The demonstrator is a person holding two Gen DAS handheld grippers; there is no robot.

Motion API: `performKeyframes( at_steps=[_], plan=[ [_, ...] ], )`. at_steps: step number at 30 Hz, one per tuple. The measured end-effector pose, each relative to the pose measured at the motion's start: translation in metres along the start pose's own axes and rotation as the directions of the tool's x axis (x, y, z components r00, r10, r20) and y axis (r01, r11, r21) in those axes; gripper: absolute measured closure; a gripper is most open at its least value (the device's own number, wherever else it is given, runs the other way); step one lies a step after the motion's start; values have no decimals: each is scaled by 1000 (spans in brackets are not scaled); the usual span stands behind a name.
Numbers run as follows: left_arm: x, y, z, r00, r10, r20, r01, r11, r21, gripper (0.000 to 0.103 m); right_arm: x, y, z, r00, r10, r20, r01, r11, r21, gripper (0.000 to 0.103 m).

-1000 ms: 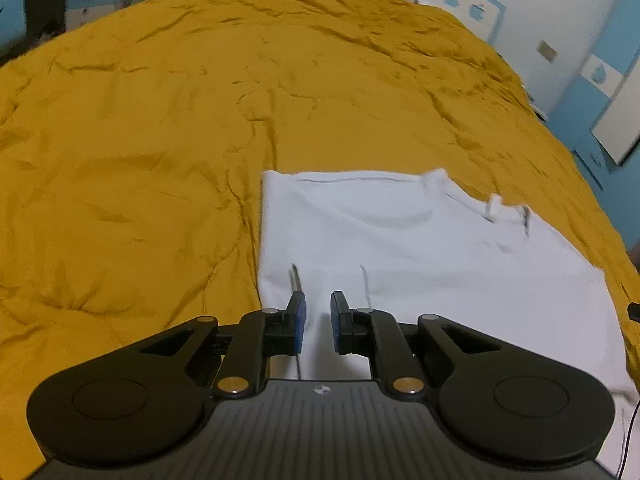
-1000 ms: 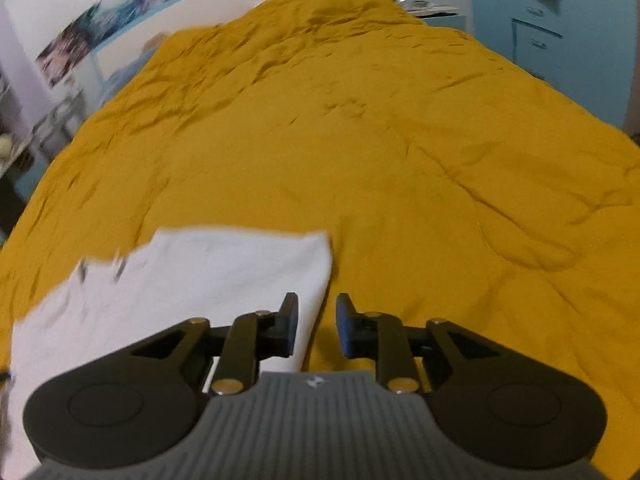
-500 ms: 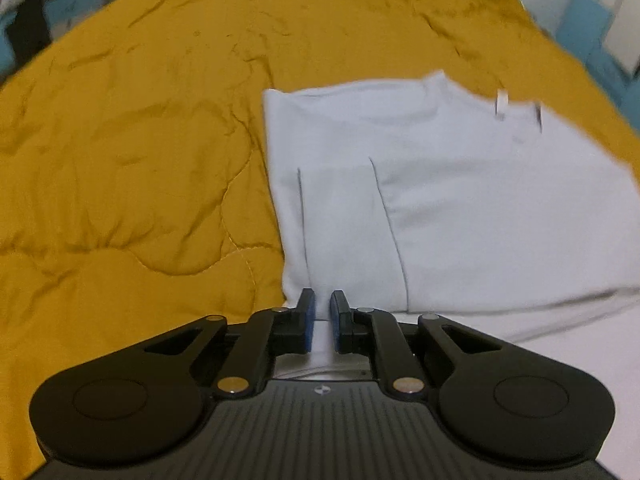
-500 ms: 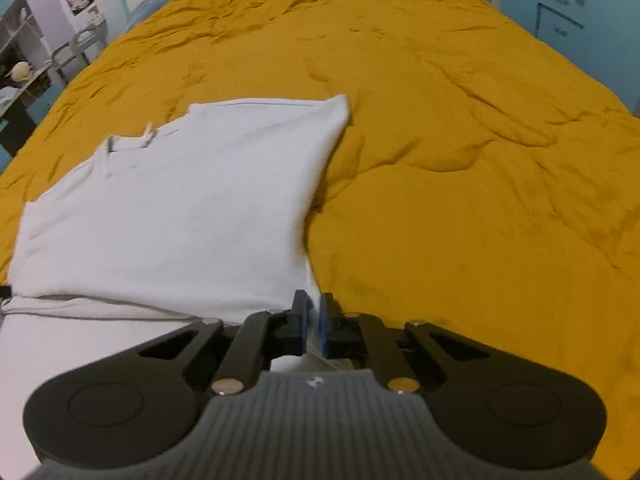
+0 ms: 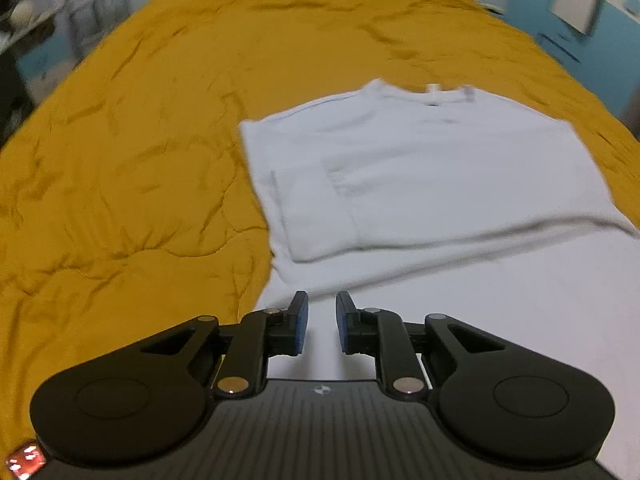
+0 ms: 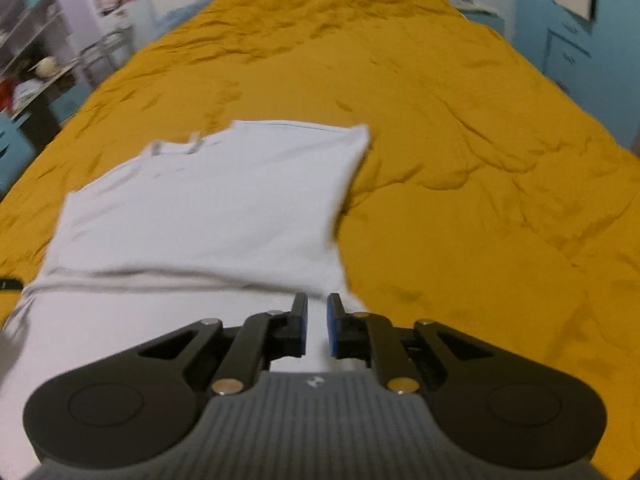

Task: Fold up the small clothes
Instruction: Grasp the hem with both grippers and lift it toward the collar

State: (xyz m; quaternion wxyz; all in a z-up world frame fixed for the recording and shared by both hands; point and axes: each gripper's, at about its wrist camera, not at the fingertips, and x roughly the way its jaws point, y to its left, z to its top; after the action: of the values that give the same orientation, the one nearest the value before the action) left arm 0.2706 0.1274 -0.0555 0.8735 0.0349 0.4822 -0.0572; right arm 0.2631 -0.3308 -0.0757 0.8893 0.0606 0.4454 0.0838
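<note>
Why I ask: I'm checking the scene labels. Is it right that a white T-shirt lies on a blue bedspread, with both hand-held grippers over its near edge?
Not quite: the bedspread is mustard yellow, not blue, as the right wrist view shows. The blue belongs to the walls and furniture behind it. The rest holds: the white T-shirt lies on it, with the left hand-held gripper and the right hand-held gripper over its near edge.

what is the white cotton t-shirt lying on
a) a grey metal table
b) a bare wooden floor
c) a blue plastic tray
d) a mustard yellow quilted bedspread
d: the white cotton t-shirt lies spread on the mustard yellow quilted bedspread, whose wrinkled cloth shows around it in both wrist views.
</note>
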Motion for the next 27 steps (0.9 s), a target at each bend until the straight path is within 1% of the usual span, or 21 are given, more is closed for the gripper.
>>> performKeyframes(
  at_steps=[2, 4, 6, 8, 11, 13, 14, 16, 17, 19, 20, 21, 22, 23, 27],
  plan=[
    [-22, -9, -11, 999, -23, 26, 22, 998, 65, 78, -22, 8, -10, 1000, 19, 8, -18, 999, -40, 95],
    [-42, -16, -23, 997, -58, 40, 53, 991, 123, 75, -44, 19, -23, 999, 44, 12, -42, 995, -94, 86],
    [-56, -25, -37, 995, -89, 43, 80, 980, 180, 75, -62, 30, -39, 999, 53, 8, -51, 987, -155, 86],
    [-70, -37, -54, 991, -126, 32, 115, 963, 243, 73, -76, 43, -59, 998, 62, -7, -62, 974, -216, 86],
    [-86, -54, -77, 987, -158, 9, 144, 925, 350, 66, -93, 63, -89, 995, 81, -51, -93, 944, -317, 82],
    [-94, -64, -93, 985, -170, -20, 163, 892, 421, 63, -103, 77, -110, 994, 88, -71, -109, 913, -394, 74],
    [-97, -68, -102, 984, -176, -36, 173, 876, 450, 63, -108, 83, -120, 992, 93, -84, -121, 896, -427, 73],
    [-102, -77, -118, 982, -176, -65, 184, 839, 511, 59, -115, 92, -139, 988, 106, -110, -146, 871, -469, 68],
    [-104, -82, -127, 983, -170, -71, 181, 819, 545, 56, -116, 95, -148, 986, 112, -126, -160, 860, -485, 68],
    [-109, -88, -144, 984, -159, -78, 174, 781, 600, 45, -118, 101, -165, 982, 108, -157, -175, 840, -514, 64],
    [-110, -91, -153, 985, -154, -80, 170, 763, 624, 43, -118, 104, -174, 981, 100, -168, -176, 829, -531, 63],
    [-110, -94, -161, 985, -148, -85, 168, 750, 640, 40, -118, 105, -181, 980, 92, -175, -175, 820, -545, 60],
    [-108, -95, -169, 986, -141, -93, 167, 742, 649, 38, -119, 107, -188, 980, 82, -180, -170, 811, -559, 56],
    [-108, -97, -176, 987, -128, -100, 162, 737, 657, 37, -119, 109, -195, 981, 70, -180, -163, 799, -579, 54],
    [-95, -109, -203, 993, -59, -100, 113, 696, 710, 36, -121, 115, -223, 985, 28, -173, -140, 719, -681, 47]
  ],
)
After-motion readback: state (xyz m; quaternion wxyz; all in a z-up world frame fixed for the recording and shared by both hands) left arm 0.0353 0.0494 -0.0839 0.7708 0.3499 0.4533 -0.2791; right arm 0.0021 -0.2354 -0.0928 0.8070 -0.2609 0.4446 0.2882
